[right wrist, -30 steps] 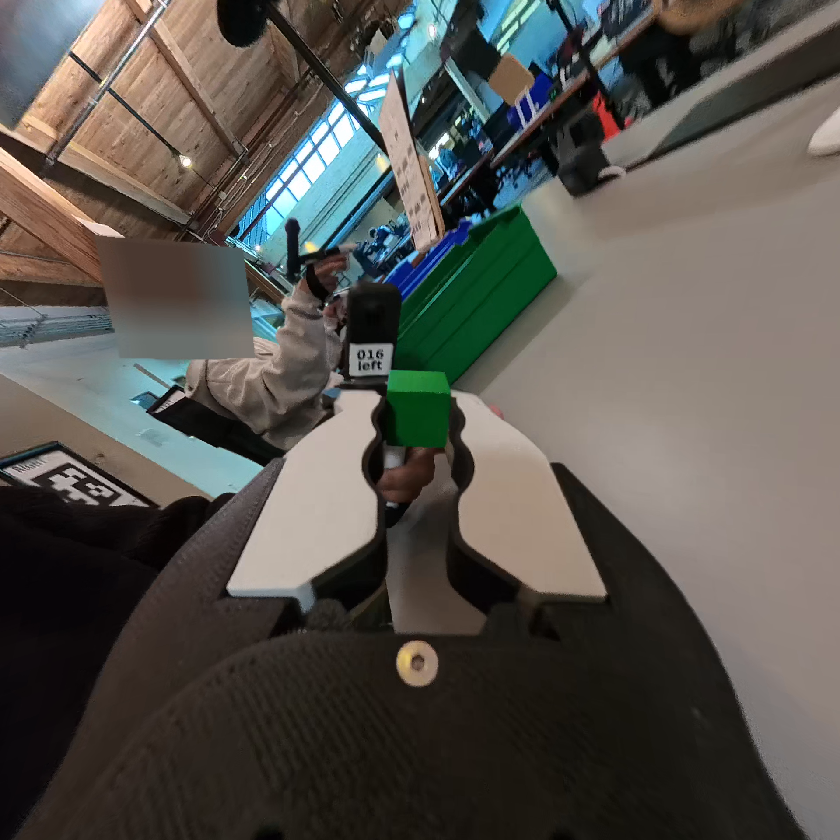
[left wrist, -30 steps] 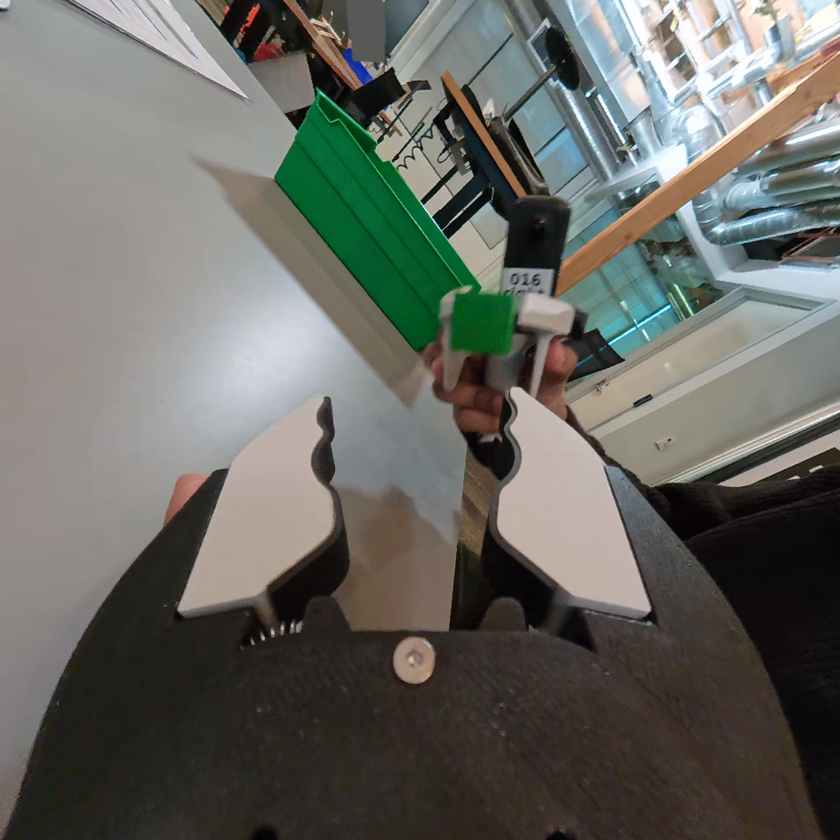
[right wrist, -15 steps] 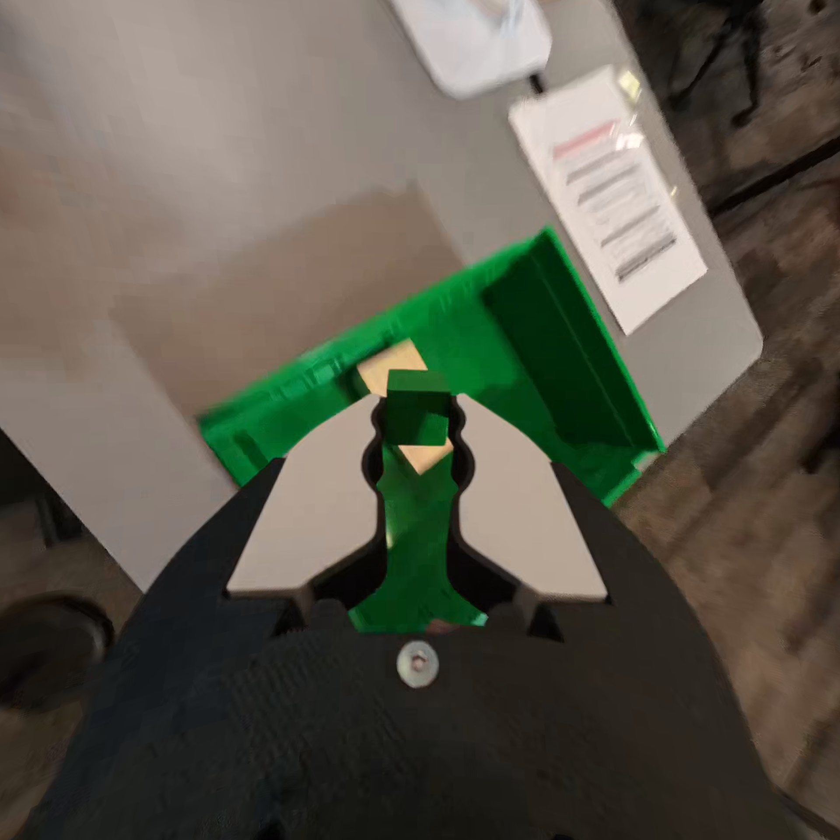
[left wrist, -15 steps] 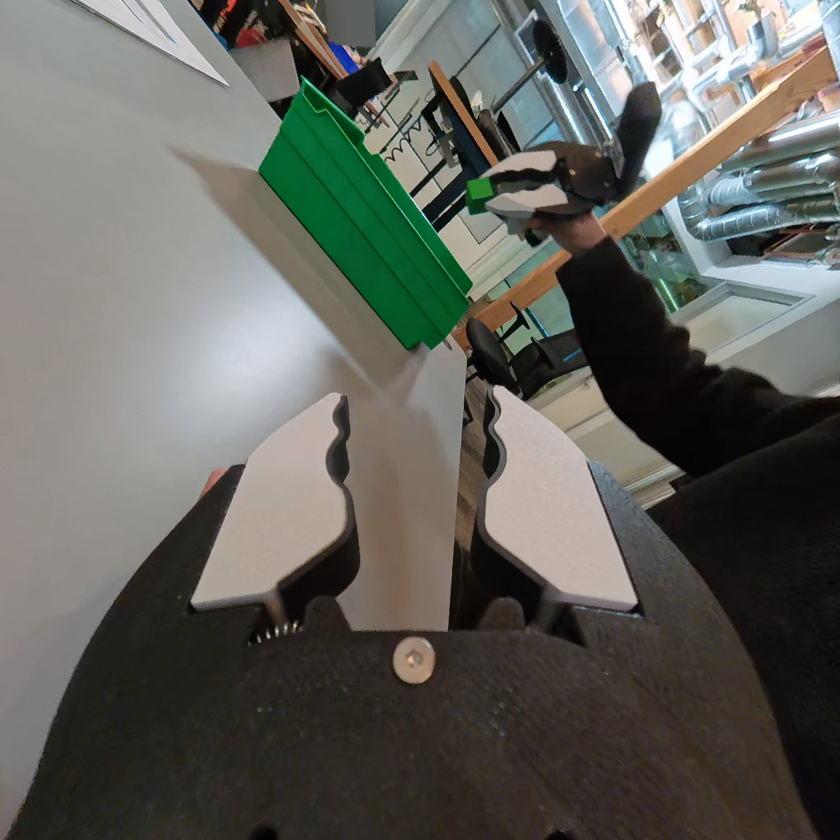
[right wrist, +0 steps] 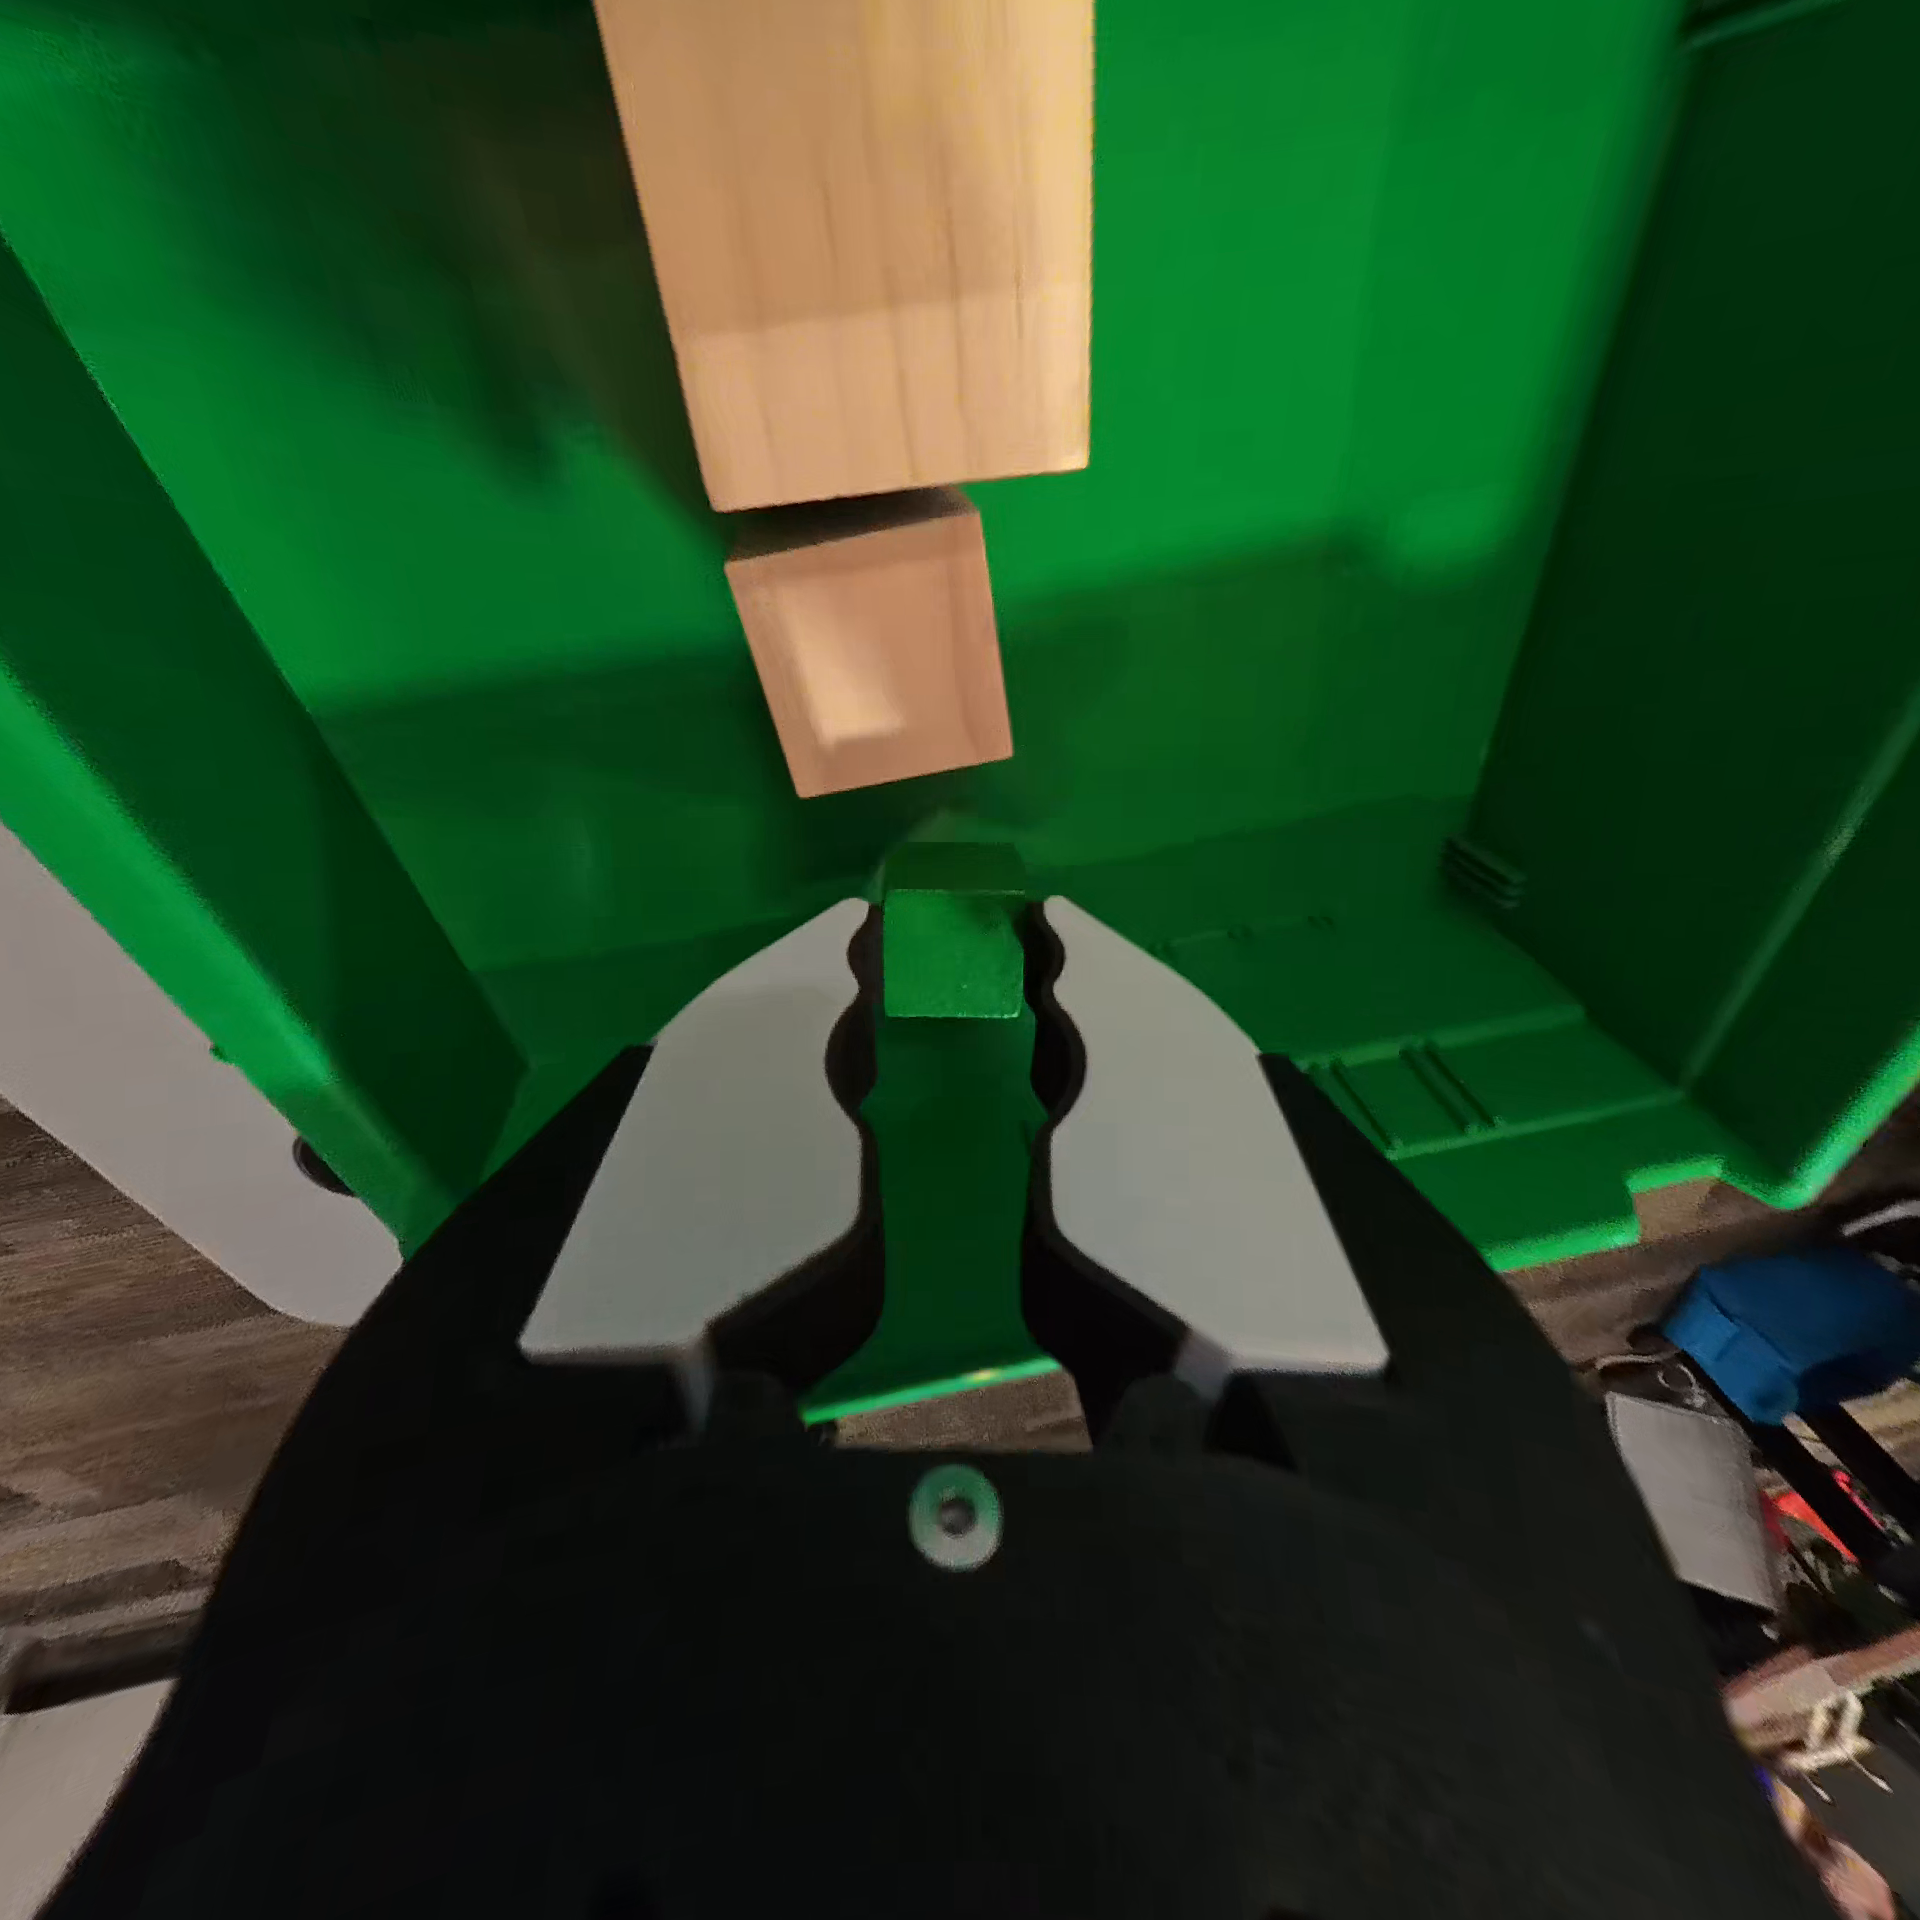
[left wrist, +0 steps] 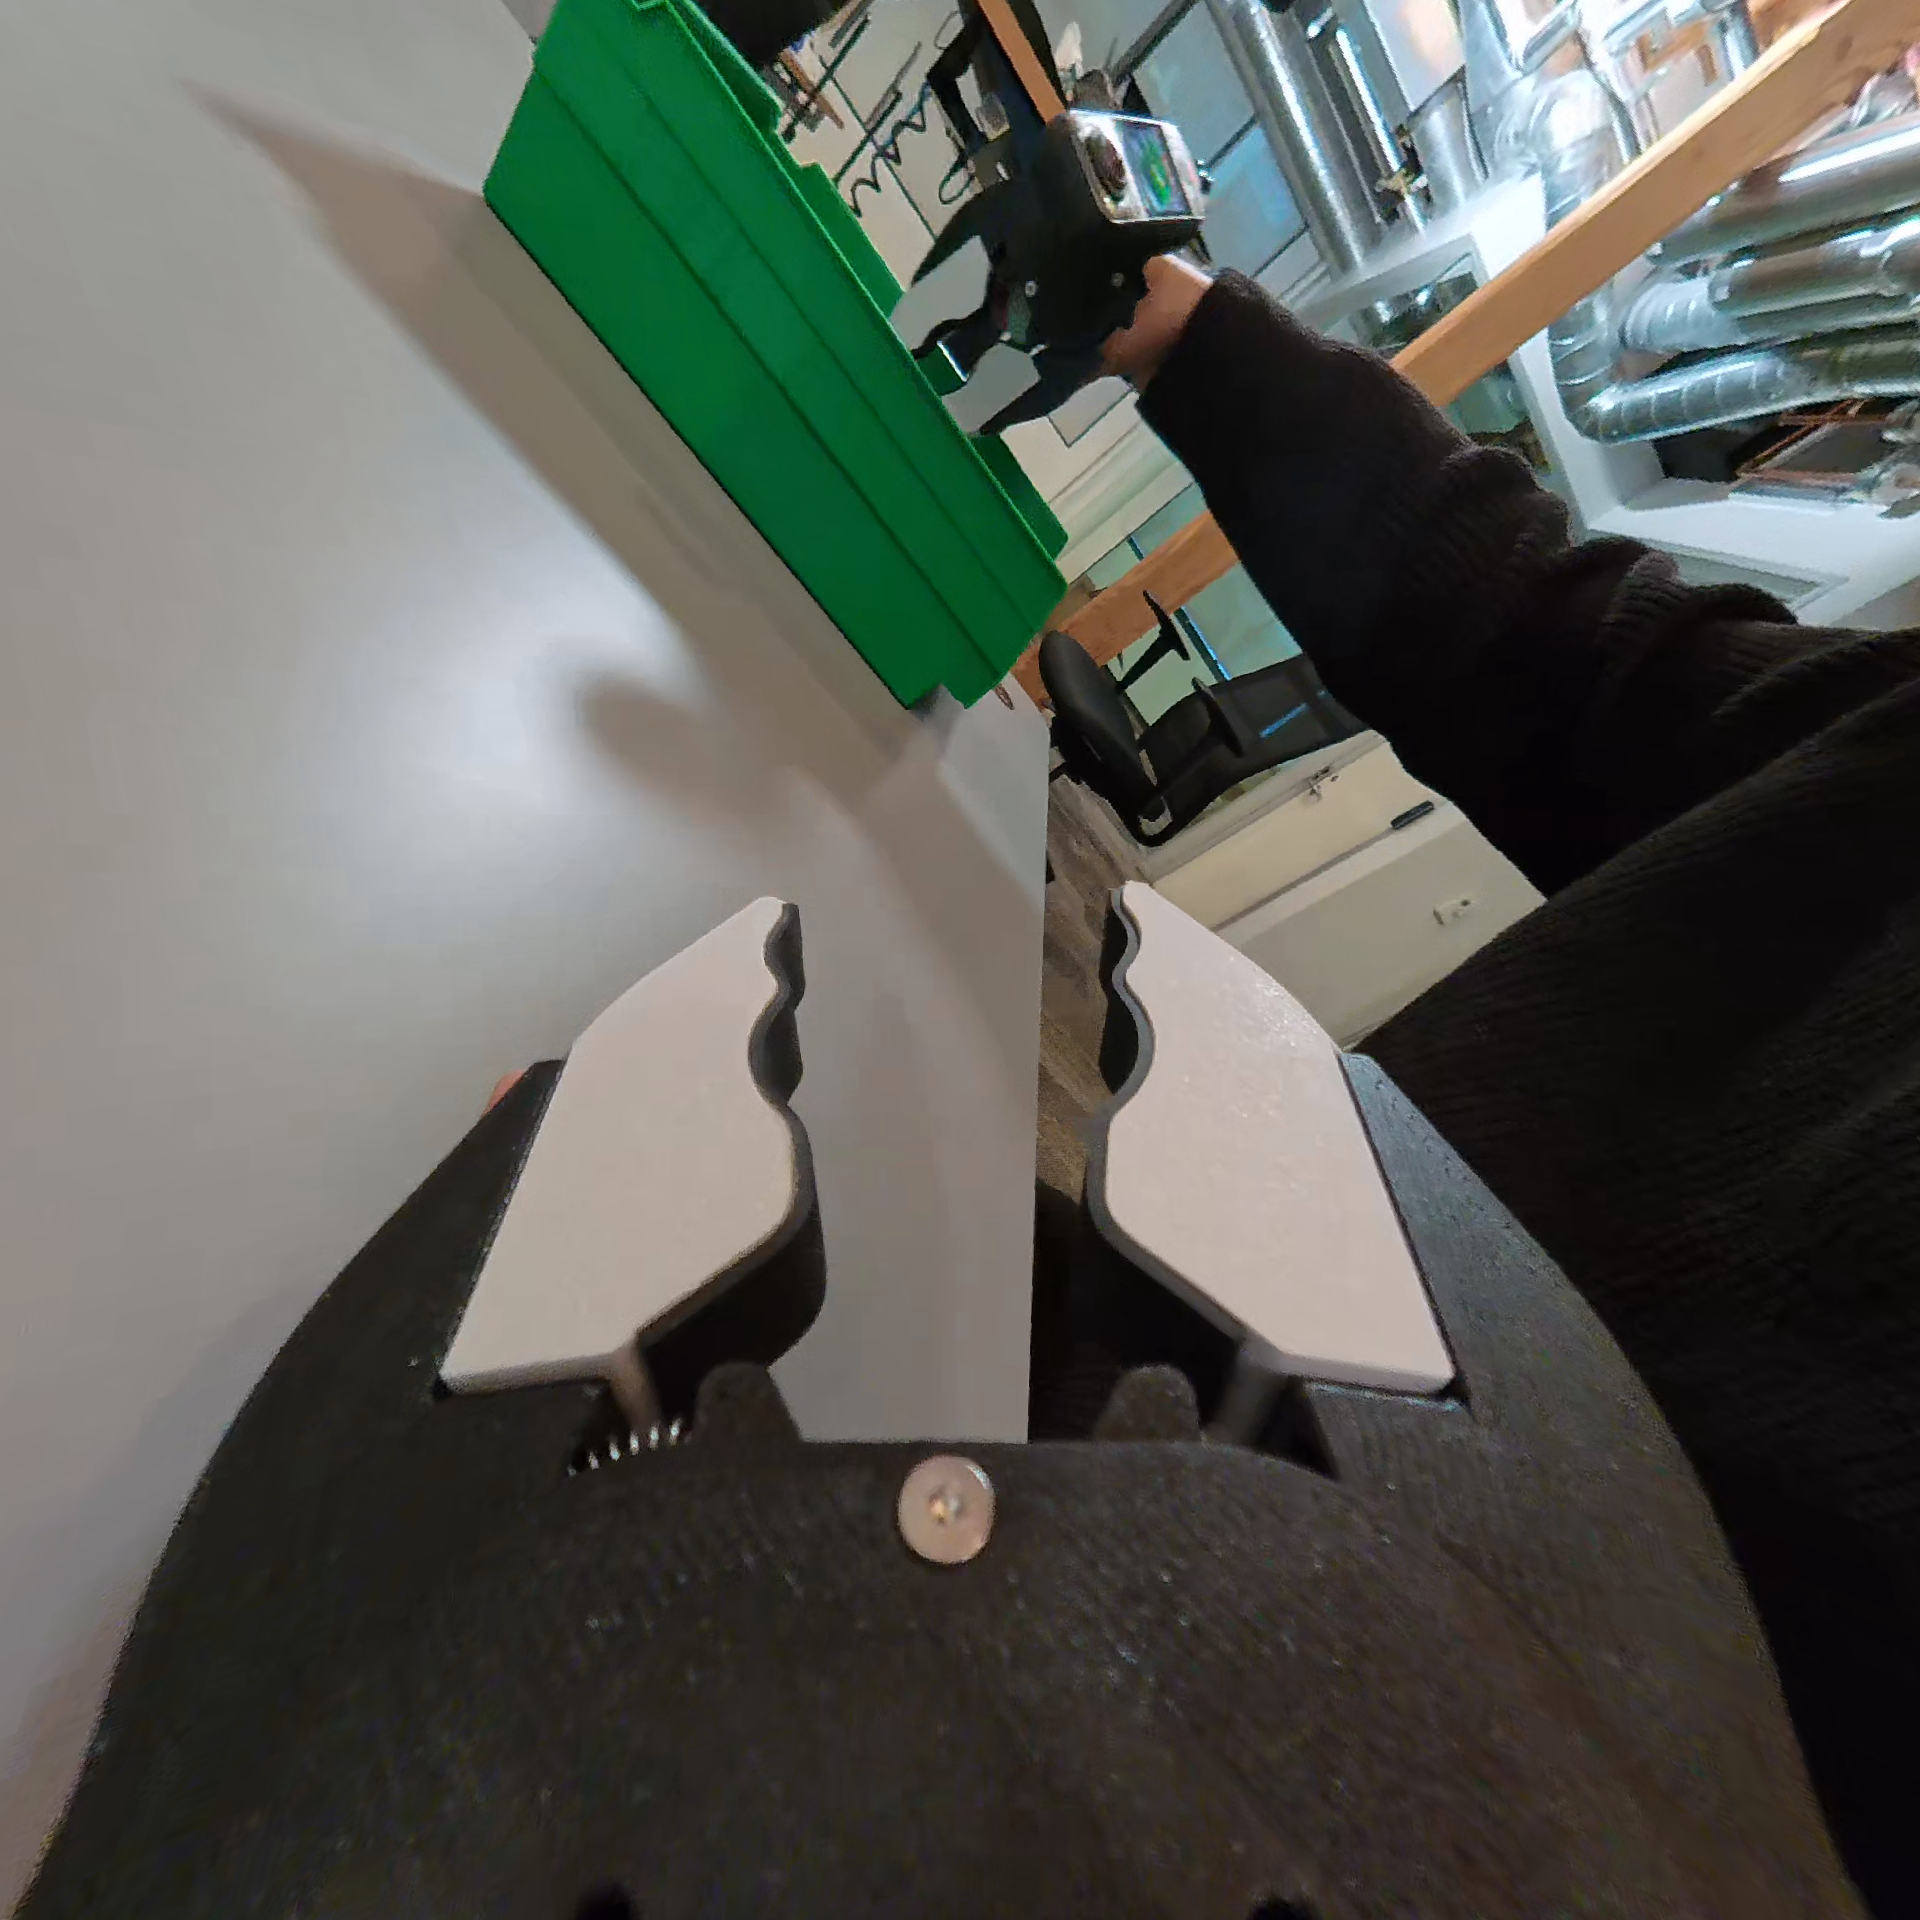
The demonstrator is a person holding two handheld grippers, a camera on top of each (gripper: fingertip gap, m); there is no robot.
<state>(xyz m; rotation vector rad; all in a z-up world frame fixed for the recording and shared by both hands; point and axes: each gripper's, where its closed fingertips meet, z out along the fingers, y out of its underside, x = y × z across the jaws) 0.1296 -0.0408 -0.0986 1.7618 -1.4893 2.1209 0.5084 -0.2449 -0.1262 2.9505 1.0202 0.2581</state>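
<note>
- Two tools on record. Right tool [right wrist: 951, 914] is clamped on a small green painted cube [right wrist: 951, 961], pinched at the very tips of its grey fingers [right wrist: 1174, 1122]; left tool [left wrist: 951, 977] has its jaws apart and nothing between them.
- Cube location: held above the interior of the green plastic bin [right wrist: 1610, 468], clear of its floor as far as I can judge.
- Inside the bin, at 12 o'clock from the cube: a small pale wooden cube [right wrist: 873, 655], and beyond it a longer pale wooden block [right wrist: 862, 239], the two just beside each other.
- Handling judgement: the grip is shallow, at the fingertips only, so keep the wrist steady and squeeze even; any release is best made low and clear of the wooden pieces.
- Left tool sits low over the grey table [left wrist: 260, 727], near its edge; bin lies at its 12 o'clock, well apart.
- Room: wooden beam [left wrist: 1662, 177], silver ducting [left wrist: 1714, 343], black office chair [left wrist: 1143, 727]. A black sleeve [left wrist: 1403, 540] reaches towards the bin.
</note>
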